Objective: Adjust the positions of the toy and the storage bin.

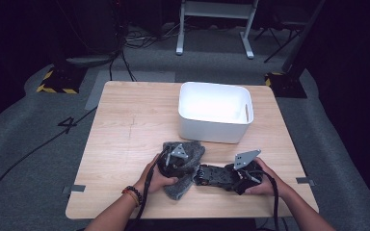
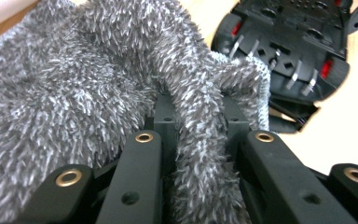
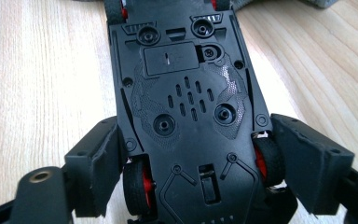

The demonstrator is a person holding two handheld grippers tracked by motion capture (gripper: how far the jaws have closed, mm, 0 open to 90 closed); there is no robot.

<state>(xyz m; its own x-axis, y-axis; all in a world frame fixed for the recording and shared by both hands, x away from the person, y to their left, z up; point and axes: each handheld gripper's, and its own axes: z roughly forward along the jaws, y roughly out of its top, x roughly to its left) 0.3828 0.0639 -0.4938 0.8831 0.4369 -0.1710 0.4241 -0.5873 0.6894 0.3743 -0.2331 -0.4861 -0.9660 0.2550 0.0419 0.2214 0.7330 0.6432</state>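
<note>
- Between the right gripper's (image 3: 193,182) pads sits an upturned toy car (image 3: 186,107), clamped across its rear wheels, long axis along the jaws, nose toward the cloth
- Left gripper (image 2: 198,135) pinches a fold of grey fluffy cloth (image 2: 74,79) on the table (image 1: 125,120)

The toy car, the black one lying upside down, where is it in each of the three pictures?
High view: toy car lies low and centre-right on the table, between the two hands.
Left gripper view: it sits at the top right, beyond the grey fluffy cloth.
Right gripper view: its underside runs down the middle, rear wheels between the right tongs.
Shared landmark: the grey fluffy cloth right beside the car's far end.
</note>
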